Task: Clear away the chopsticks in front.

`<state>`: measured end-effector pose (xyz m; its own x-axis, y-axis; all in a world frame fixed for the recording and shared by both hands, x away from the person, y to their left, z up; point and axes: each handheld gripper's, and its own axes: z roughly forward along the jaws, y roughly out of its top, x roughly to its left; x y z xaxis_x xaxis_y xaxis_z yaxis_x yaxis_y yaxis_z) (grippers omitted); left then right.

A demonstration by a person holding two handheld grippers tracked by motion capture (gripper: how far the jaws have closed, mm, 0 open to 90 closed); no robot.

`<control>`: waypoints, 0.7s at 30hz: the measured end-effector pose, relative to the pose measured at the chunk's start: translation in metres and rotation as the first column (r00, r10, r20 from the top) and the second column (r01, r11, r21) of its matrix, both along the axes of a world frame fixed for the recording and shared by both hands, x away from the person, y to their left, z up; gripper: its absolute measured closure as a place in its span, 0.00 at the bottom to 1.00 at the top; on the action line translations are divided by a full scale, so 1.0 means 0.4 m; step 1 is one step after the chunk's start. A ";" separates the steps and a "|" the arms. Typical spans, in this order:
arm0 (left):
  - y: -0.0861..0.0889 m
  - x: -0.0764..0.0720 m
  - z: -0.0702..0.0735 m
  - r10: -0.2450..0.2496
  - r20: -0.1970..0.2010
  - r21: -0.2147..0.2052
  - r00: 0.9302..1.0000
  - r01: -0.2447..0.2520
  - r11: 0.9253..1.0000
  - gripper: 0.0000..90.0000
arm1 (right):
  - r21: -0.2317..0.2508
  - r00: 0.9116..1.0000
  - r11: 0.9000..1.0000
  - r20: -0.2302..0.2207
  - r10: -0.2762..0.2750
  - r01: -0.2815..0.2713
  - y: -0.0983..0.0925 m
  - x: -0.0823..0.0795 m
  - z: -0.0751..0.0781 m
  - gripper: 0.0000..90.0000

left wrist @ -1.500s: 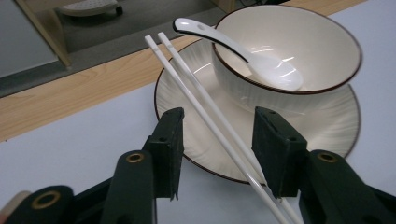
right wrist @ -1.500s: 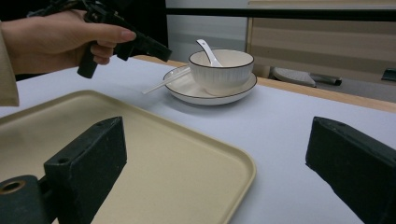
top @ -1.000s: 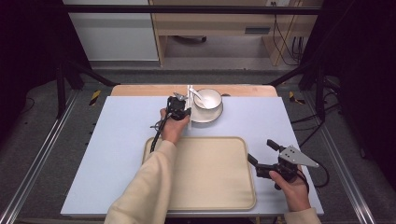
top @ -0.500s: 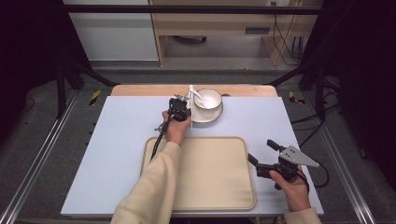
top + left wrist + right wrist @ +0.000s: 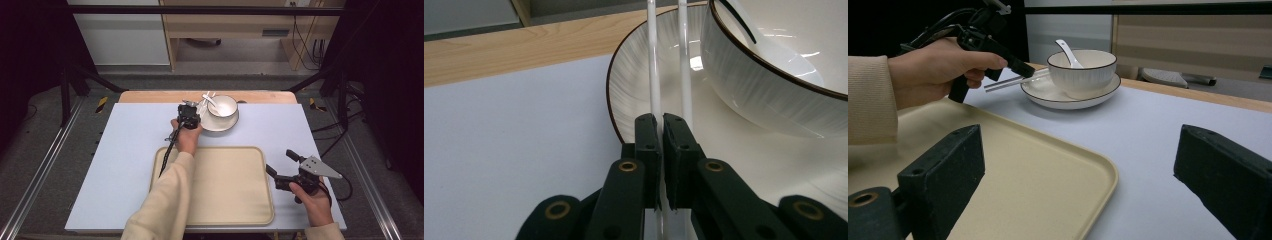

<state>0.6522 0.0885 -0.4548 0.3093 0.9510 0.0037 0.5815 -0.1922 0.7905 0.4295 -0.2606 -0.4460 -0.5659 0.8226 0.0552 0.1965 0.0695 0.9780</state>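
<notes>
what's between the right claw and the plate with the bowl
In the high view, between the right claw and the plate lie the tray's far right corner, then bare lavender mat.

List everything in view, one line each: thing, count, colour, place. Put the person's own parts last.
chopsticks: 2, white, lying across the plate's rim, ends between the left gripper's jaws
plate: 1, white with a dark rim, far middle of the mat
bowl: 1, white, on the plate
spoon: 1, white, in the bowl
tray: 1, beige, near middle
mat: 1, pale blue, over the wooden table
left gripper: 1, black, shut on chopsticks, jaws just closed
right gripper: 1, black, open, right of the tray
hands: 2, one on each gripper
</notes>
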 end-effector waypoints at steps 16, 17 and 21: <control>0.100 -0.070 0.061 0.070 0.045 -0.058 0.997 -0.068 0.996 0.95 | 0.003 1.000 1.000 0.003 0.000 0.000 0.001 0.001 0.000 0.07; 0.107 -0.079 0.065 0.077 0.048 -0.066 0.996 -0.074 0.995 0.95 | 0.004 1.000 1.000 0.002 0.000 0.000 0.001 0.001 0.001 0.07; 0.124 -0.106 0.075 0.094 0.056 -0.079 0.994 -0.089 0.993 0.95 | 0.004 1.000 1.000 0.003 0.004 -0.004 0.005 0.001 0.001 0.07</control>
